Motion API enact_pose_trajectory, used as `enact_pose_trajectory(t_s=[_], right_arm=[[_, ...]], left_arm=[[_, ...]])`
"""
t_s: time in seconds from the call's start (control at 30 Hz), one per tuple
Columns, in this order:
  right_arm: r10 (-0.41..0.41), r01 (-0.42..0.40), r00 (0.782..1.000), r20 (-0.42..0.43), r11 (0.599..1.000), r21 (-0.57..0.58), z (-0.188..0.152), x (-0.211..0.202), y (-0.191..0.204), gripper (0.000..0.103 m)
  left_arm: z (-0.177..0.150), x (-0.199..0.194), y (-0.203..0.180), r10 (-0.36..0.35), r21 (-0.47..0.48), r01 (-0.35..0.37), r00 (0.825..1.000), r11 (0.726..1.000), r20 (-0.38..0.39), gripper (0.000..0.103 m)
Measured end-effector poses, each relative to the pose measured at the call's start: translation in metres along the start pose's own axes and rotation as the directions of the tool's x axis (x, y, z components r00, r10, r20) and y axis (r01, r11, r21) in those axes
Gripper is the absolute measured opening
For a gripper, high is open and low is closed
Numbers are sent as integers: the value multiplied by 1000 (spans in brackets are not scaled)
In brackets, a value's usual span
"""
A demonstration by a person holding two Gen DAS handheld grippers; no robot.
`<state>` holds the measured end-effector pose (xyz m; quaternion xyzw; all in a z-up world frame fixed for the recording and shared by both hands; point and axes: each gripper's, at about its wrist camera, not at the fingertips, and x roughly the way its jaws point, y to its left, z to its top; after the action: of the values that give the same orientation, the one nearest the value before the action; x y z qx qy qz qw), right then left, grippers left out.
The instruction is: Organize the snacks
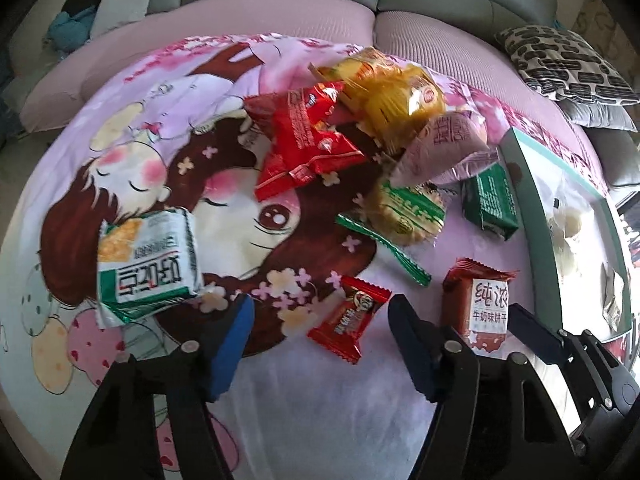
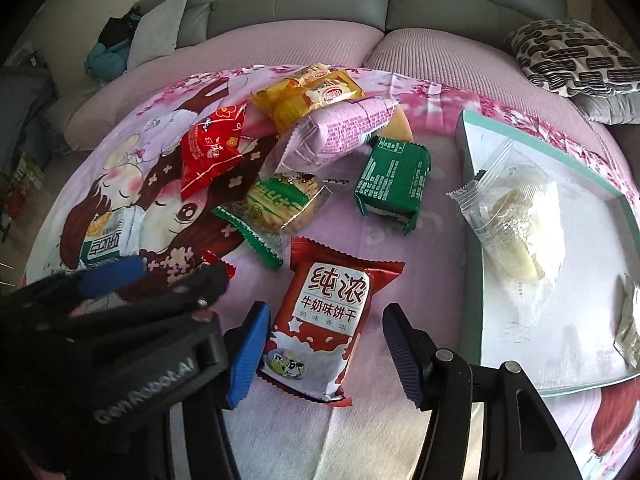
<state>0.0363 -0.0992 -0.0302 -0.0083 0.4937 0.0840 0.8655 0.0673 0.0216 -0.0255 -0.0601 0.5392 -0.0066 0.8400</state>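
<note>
Snack packets lie scattered on a cartoon-print sheet. My left gripper [image 1: 320, 340] is open, low over the sheet, with a small red candy packet [image 1: 347, 322] between its fingers. My right gripper [image 2: 324, 350] is open with a brown-red milk biscuit packet [image 2: 326, 316] lying flat between its fingers; the packet also shows in the left wrist view [image 1: 480, 308]. Further back lie a dark green packet [image 2: 394, 182], a clear green-striped cookie packet [image 2: 276, 208], a pink packet [image 2: 344, 128], a red packet [image 2: 212, 148], a yellow packet [image 2: 308, 96] and a white-green packet [image 1: 148, 260].
A shallow teal-rimmed white tray [image 2: 470, 216] lies at the right and holds a clear packet of pale crackers [image 2: 516, 224] and a small silver packet [image 2: 630, 328]. A grey sofa back [image 2: 304, 4] and a patterned cushion [image 2: 572, 56] are behind.
</note>
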Motion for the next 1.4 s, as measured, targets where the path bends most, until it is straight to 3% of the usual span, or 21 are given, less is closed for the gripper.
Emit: enact_pose_trajectory(t_s=[0.2, 0.73, 0.97, 1.07, 1.13, 1.4], right_arm=[[-2, 1, 1000, -21, 1000, -7, -1, 5, 0, 63], [-28, 27, 1000, -8, 1000, -13, -2, 11, 2, 62], [-76, 77, 997, 24, 995, -61, -2, 16, 11, 61], [-57, 58, 998, 24, 997, -54, -2, 14, 9, 55], [-52, 53, 998, 28, 998, -44, -1, 11, 7, 43], [19, -19, 997, 77, 1000, 8, 4, -10, -4, 42]], left_arm=[[0, 8, -4, -9, 12, 9, 1000, 1000, -19, 63], [2, 9, 8, 14, -15, -14, 1000, 1000, -16, 27], [0, 10, 4, 28, -6, -28, 1000, 1000, -11, 26], [0, 11, 3, 28, -9, -28, 1000, 1000, -6, 23], [1, 10, 4, 25, -17, -25, 1000, 1000, -2, 20], [4, -7, 10, 1, -33, 0, 999, 999, 42, 18]])
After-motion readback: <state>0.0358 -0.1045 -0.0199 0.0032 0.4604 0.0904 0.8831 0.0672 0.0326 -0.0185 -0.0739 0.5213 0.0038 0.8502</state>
